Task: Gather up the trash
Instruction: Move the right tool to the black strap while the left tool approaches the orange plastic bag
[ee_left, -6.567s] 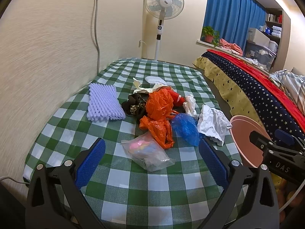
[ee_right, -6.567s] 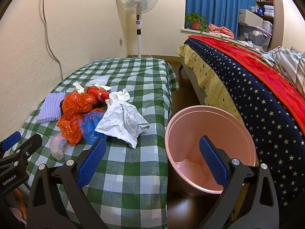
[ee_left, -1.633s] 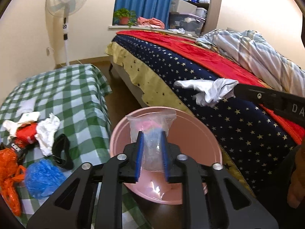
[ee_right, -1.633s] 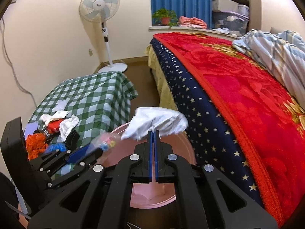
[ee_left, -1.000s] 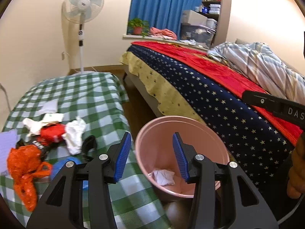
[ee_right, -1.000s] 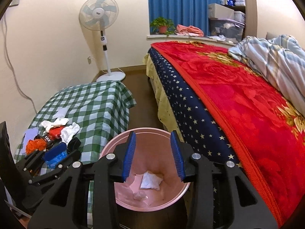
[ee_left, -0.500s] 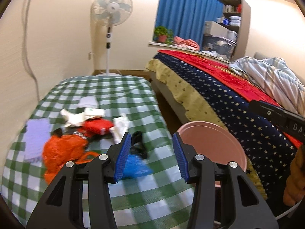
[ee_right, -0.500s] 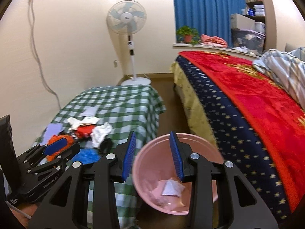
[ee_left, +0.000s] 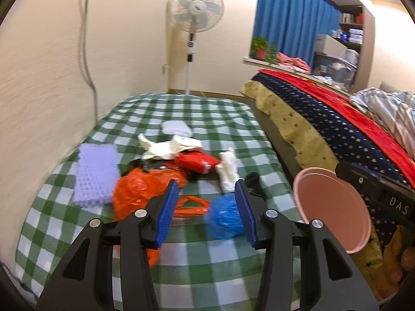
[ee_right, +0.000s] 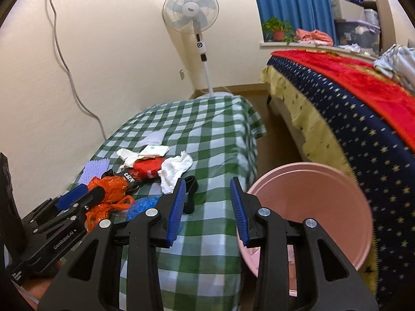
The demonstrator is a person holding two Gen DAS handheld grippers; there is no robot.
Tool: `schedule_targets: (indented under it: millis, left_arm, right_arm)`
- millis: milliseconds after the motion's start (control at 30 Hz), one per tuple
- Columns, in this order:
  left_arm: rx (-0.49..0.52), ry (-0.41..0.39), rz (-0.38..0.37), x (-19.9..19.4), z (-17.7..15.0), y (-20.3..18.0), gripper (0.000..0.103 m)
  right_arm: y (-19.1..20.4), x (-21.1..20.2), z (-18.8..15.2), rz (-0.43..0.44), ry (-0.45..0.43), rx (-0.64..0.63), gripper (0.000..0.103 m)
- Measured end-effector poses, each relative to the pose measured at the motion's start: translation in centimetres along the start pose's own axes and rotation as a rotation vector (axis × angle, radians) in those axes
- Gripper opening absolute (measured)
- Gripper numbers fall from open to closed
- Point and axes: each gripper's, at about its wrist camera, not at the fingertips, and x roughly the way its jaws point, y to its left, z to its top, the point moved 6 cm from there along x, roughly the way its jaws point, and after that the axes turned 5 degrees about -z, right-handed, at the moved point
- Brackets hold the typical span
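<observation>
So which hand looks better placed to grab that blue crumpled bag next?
Probably the left: the left gripper is open with the blue bag just ahead of its fingers, while the right gripper faces bare tablecloth.

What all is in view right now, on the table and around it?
orange plastic bag: one, orange, table centre-left
blue bag: one, blue, crumpled, near table edge
red packet: one, red, mid-table
white tissue: one, white, right of red packet
purple foam mat: one, lilac, table's left
black item: one, black, beside blue bag
pink bin: one, pink, between table and bed
checked table: one, green-white
fan: one, white, by wall
bed: one, red and navy
left gripper: jaws apart, empty
right gripper: jaws apart, empty
</observation>
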Motion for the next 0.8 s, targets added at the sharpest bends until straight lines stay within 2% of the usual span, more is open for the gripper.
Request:
schedule_targets:
  millis: [133,367,600,800]
  left_arm:
    - [-0.034,-0.014,0.071,0.1,0.0,1.9,0.044]
    - [-0.069,-0.032,0.151,0.2,0.0,4.0,0.047]
    - [-0.11,-0.021,0.226,1.0,-0.2,5.8,0.067]
    - [-0.138,0.003,0.247,1.7,-0.5,6.7,0.068]
  right_arm:
    - [0.8,1.9,-0.7,0.023,0.032,0.005,0.036]
    - [1.6,4.6,-1.3,0.042,0.072,0.036,0.036]
    - [2.4,7.6,-2.1,0.054,0.13,0.045,0.036]
    - [3.1,9.8,-3.0,0.065,0.189,0.038,0.036]
